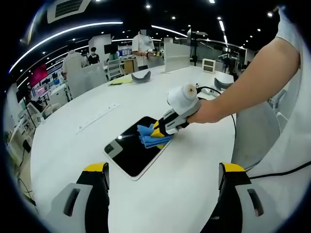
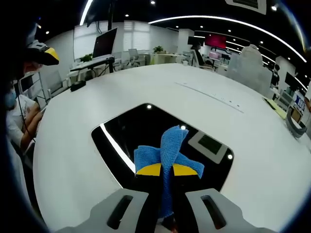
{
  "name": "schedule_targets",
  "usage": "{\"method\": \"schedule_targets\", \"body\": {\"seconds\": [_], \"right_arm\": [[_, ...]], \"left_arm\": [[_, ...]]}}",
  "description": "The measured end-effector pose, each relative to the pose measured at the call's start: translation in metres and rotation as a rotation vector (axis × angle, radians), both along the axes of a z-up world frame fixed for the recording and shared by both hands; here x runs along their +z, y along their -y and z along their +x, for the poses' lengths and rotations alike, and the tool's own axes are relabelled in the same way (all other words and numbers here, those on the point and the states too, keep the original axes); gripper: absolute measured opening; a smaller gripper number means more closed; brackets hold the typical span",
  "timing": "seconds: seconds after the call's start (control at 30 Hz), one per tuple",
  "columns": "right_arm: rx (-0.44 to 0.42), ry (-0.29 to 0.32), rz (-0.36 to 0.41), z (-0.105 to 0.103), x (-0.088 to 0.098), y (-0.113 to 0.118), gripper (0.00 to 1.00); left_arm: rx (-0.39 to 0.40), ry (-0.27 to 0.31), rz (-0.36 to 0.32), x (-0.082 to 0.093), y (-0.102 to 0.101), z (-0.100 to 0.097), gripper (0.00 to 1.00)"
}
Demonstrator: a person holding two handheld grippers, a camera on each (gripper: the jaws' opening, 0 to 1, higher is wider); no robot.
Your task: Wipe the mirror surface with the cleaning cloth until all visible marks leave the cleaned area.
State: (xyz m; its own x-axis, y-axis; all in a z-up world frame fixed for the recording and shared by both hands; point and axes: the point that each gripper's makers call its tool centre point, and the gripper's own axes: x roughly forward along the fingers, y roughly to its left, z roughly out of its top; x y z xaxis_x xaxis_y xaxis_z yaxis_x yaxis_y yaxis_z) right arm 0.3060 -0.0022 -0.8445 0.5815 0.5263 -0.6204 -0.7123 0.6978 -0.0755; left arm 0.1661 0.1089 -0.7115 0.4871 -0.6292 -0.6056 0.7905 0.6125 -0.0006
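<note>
As it lies: the mirror (image 1: pixel 132 150) is flat on the white bench (image 1: pixel 73 141), a dark rounded rectangle with a pale border — in the left gripper view its long axis runs on a diagonal, from the near-left corner up toward the far right.
Mirror, close up: in the right gripper view the mirror (image 2: pixel 146 131) spreads wide just ahead of the tongs, ceiling lights glinting in the black glass, a small pale square reflected near its right end.
Cloth: the blue cleaning cloth (image 1: pixel 149 136) sits bunched on the mirror's far-right end, pressed down onto the glass.
Cloth, close up: the cleaning cloth (image 2: pixel 167 150) sticks up in a folded peak between the yellow tips.
Right tongs: the right tongs (image 1: pixel 163 132) are clenched on the cloth — a hand (image 1: pixel 206 112) grips the white handle from the right, arm stretched across the bench.
Right tongs, own view: the right tongs (image 2: pixel 166 171) have both jaws drawn tight together, cloth pinched between them, tips over the mirror's near edge.
Left tongs: the left tongs (image 1: pixel 165 171) are released, jaws wide apart, nothing between them, hovering over bare bench nearer than the mirror.
Surroundings: people stand beyond the far end of the bench, and a yellow item (image 1: pixel 119 81) lies there well apart from the mirror.
</note>
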Motion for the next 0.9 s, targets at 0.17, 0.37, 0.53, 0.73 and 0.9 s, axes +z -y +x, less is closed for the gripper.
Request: {"method": "schedule_targets", "body": {"seconds": [0.17, 0.37, 0.53, 0.73, 0.9], "right_arm": [[0.011, 0.0, 0.0, -0.009, 0.0, 0.001, 0.02], [0.007, 0.002, 0.001, -0.018, 0.0, 0.002, 0.02], [0.003, 0.001, 0.002, -0.022, 0.0, 0.003, 0.02], [-0.004, 0.0, 0.001, -0.025, -0.001, 0.003, 0.02], [-0.009, 0.0, 0.0, -0.027, -0.001, 0.003, 0.02]], "left_arm": [[-0.002, 0.003, 0.005, 0.002, 0.003, -0.008, 0.94], [-0.002, 0.006, 0.009, 0.002, 0.004, -0.016, 0.94], [-0.008, 0.006, 0.011, 0.001, 0.004, -0.022, 0.94], [-0.003, -0.004, -0.013, 0.003, 0.007, -0.024, 0.94], [-0.018, -0.003, -0.008, 0.002, 0.009, -0.024, 0.94]]}}
